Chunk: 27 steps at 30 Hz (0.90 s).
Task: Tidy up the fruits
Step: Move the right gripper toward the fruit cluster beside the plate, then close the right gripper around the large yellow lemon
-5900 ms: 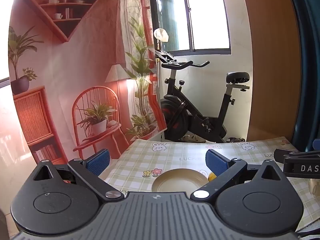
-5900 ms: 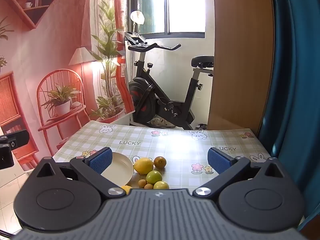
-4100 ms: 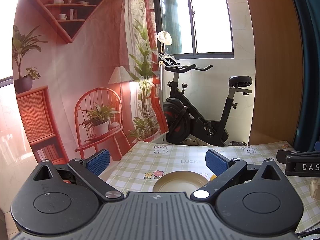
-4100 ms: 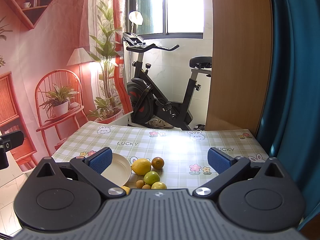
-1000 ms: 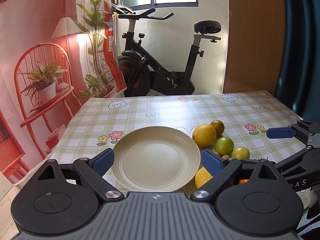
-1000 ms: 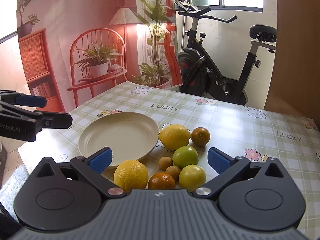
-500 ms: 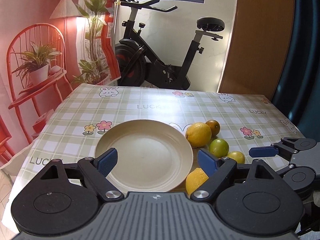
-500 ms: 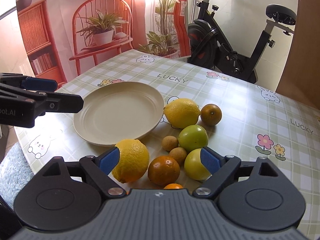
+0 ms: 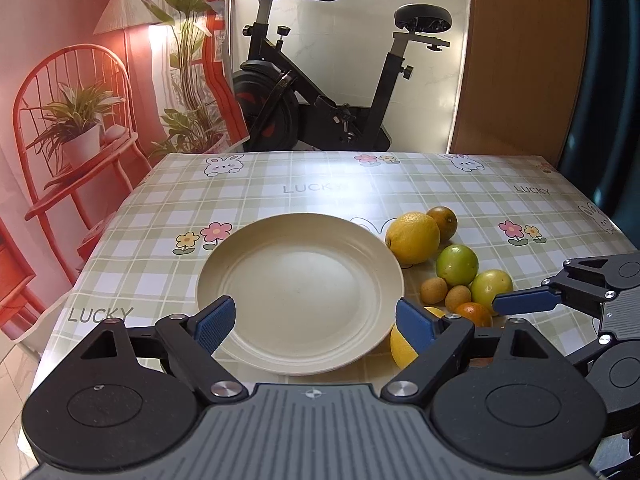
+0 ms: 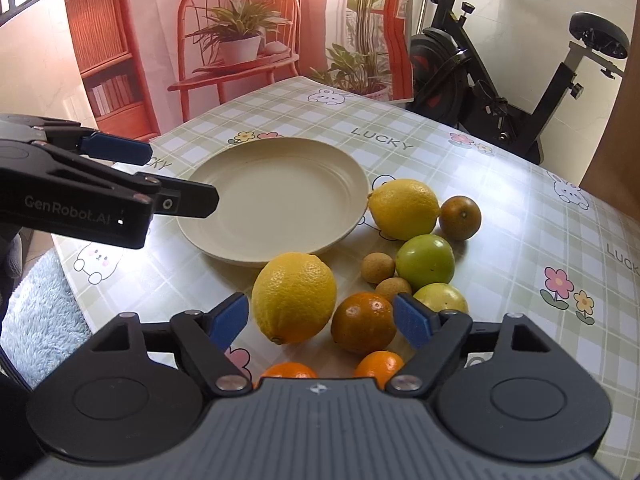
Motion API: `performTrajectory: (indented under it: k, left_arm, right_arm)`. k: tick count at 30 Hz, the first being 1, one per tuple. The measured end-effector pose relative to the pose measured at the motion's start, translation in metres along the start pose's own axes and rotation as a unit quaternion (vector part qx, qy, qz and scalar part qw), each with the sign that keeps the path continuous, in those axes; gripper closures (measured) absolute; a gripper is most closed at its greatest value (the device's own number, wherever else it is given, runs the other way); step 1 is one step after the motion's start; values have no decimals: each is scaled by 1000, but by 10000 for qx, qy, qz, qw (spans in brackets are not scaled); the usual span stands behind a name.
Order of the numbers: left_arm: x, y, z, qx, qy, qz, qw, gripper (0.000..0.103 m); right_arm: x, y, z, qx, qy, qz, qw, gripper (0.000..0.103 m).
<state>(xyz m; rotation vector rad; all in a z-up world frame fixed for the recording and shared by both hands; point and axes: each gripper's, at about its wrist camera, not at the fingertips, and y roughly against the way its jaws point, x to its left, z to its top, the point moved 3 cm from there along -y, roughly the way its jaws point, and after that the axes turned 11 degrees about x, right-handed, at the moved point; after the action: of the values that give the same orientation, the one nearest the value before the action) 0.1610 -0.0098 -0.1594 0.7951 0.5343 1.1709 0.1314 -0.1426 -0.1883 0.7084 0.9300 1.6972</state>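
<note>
An empty cream plate (image 9: 300, 292) (image 10: 276, 196) sits on the checked tablecloth. Fruits lie to its right: a far lemon (image 9: 412, 237) (image 10: 404, 208), a near lemon (image 10: 294, 297) (image 9: 402, 346), a brown-orange fruit (image 10: 460, 217), two green fruits (image 10: 425, 261) (image 10: 440, 298), two small tan fruits (image 10: 378, 267), and several oranges (image 10: 363, 322). My left gripper (image 9: 316, 324) is open and empty over the plate's near rim. My right gripper (image 10: 322, 318) is open and empty, its jaws on either side of the near lemon and an orange.
The table (image 9: 340, 184) has its left edge near the plate and a far edge toward an exercise bike (image 9: 328, 92). A red printed backdrop (image 9: 80, 80) hangs at the left. A wooden panel (image 9: 520, 60) and a dark curtain stand at the right.
Both grippers have come down and forward toward the table. The right gripper has closed in on the near lemon and orange; the left has moved in over the plate's near rim.
</note>
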Motion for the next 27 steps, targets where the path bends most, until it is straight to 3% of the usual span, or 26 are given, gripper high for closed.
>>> performTrajectory:
  k: [2, 4, 6, 8, 11, 13, 21, 27]
  left_arm:
    - [-3, -2, 0, -7, -120, -60, 9999, 17]
    - [-4, -5, -1, 20, -204, -457, 9987, 23]
    - [-6, -7, 0, 56, -241, -792, 9966, 26]
    - [-7, -10, 2, 57, -260, -881, 9958, 30]
    - [-11, -18, 2, 112, -286, -985, 9947, 45]
    - [-12, -22, 1, 189, -292, -1089, 9934, 63]
    - [-25, -39, -5, 629, -224, -1509, 9863, 65]
    - [-31, -48, -8, 816, -64, -1604, 9837, 61]
  right_arm:
    - [5, -3, 0, 48, 93, 106, 9999, 32]
    - [8, -6, 0, 104, 159, 203, 9996, 43]
    - [9, -9, 0, 156, 155, 310, 9993, 46]
    - [10, -11, 0, 195, 130, 376, 9990, 49]
    - [8, -15, 0, 267, 68, 414, 9988, 50]
    - [7, -18, -1, 307, 25, 436, 9986, 50]
    - [1, -26, 0, 397, -170, 544, 9976, 50]
    - [1, -29, 0, 411, -258, 524, 9974, 50]
